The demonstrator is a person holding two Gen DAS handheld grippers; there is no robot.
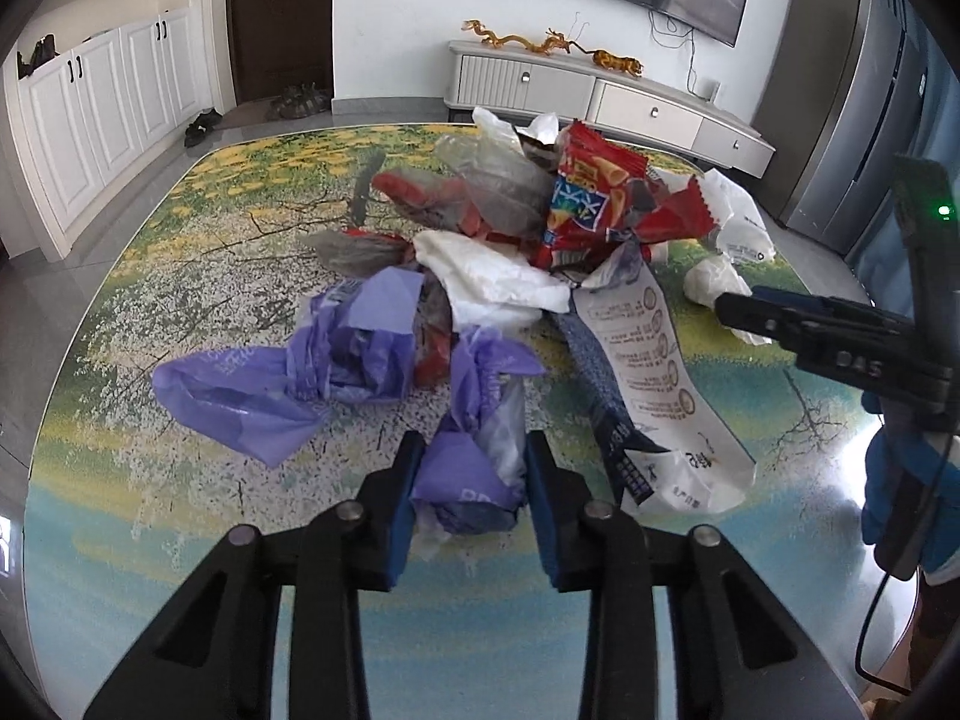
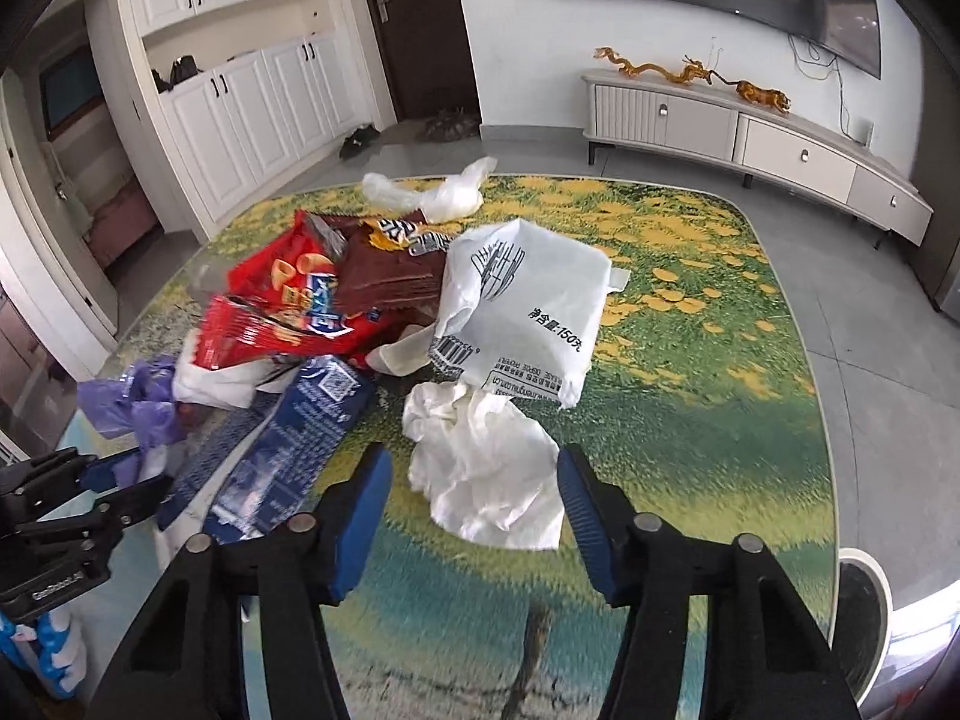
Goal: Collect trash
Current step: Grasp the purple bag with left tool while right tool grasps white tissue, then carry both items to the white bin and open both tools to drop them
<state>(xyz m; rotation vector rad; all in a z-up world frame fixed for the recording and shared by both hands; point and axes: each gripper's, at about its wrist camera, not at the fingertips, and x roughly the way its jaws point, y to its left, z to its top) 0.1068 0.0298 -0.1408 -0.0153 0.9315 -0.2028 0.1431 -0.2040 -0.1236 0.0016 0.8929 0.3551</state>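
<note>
Trash pile (image 1: 510, 252) sits mid-table (image 1: 180, 540), clear margins around.

1. A purple plastic bag (image 1: 468, 468), crumpled with a bit of clear film against it, sits pinched at the near edge of the heap.
2. A second purple bag (image 1: 264, 384) sprawls flat to its left.
3. A red snack wrapper (image 1: 591, 192) stands tilted at the pile's far side.
4. A crumpled white tissue (image 2: 486, 468) lies apart, nearer the front.
5. A white printed bag (image 2: 528, 312) lies just behind the tissue.
6. A dark blue wrapper (image 2: 288, 450) lies stretched out flat.
</note>
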